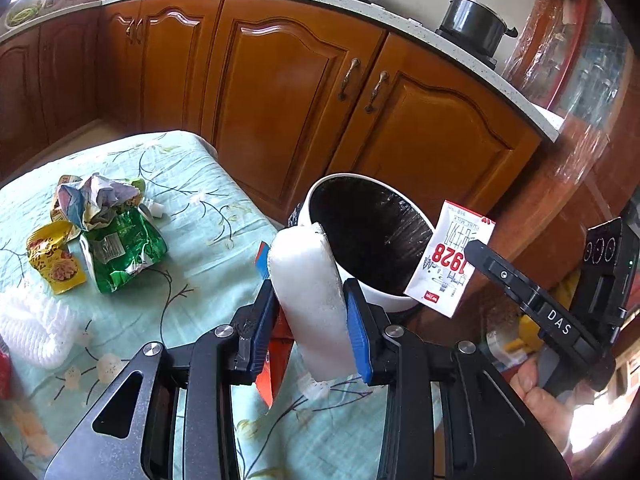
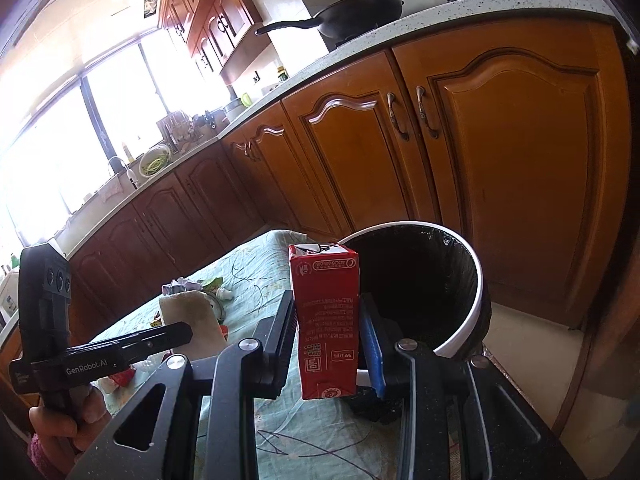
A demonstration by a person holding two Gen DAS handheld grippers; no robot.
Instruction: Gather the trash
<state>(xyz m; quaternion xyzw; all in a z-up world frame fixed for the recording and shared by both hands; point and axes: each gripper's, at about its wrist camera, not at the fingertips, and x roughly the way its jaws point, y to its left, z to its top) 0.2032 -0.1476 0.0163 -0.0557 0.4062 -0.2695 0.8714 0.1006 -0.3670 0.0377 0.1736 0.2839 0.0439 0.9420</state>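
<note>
Beyond the bench (image 1: 192, 168), which I see covered with a pale green floral cloth, runs a row of brown wooden cabinets (image 1: 280, 80) with curved door panels and metal handles. On the speckled countertop (image 2: 360, 46) above them I can make out a black wok (image 2: 360, 10) on the stove and a dark pot (image 1: 474, 26) just beside it. Further along, near the bright window (image 2: 100, 120), a bowl of green vegetables (image 2: 154, 162) stands by the sink tap (image 2: 120, 166).
</note>
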